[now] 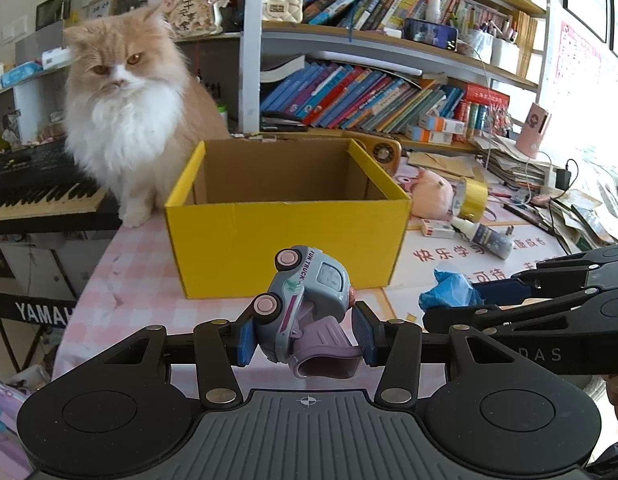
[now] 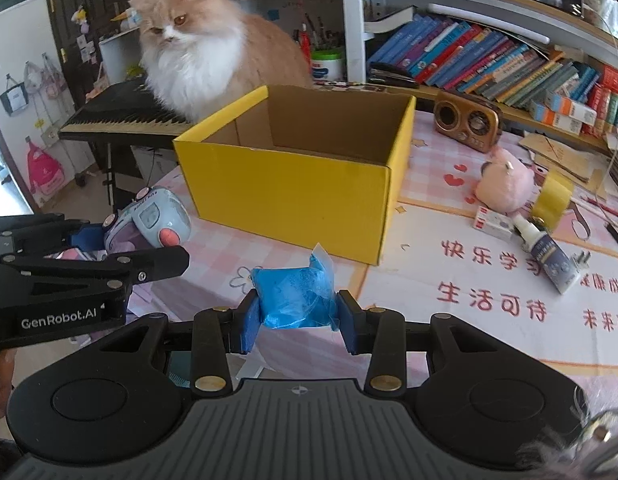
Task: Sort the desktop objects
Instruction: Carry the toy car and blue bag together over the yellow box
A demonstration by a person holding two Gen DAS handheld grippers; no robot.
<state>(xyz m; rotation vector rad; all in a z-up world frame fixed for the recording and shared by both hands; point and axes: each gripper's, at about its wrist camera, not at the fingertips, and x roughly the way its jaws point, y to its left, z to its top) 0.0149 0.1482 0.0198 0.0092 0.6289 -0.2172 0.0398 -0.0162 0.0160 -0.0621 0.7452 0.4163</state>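
Observation:
My left gripper [image 1: 305, 338] is shut on a grey-blue toy truck [image 1: 305, 296] with pink wheels, held tilted above the table in front of the open yellow box [image 1: 285, 240]. The truck also shows in the right wrist view [image 2: 153, 216]. My right gripper [image 2: 295, 326] is shut on a blue plastic bag [image 2: 295, 296], also in front of the yellow box [image 2: 293, 196]. The bag shows in the left wrist view [image 1: 449, 292]. The box looks empty inside.
An orange-white cat [image 1: 125, 108] sits at the box's left rear beside a keyboard [image 1: 37, 192]. Right of the box lie a pink plush [image 2: 505, 184], yellow tape roll [image 2: 553, 200], glue bottle [image 2: 549, 252], small carton [image 2: 493, 222] and a radio [image 2: 467, 124]. Bookshelves stand behind.

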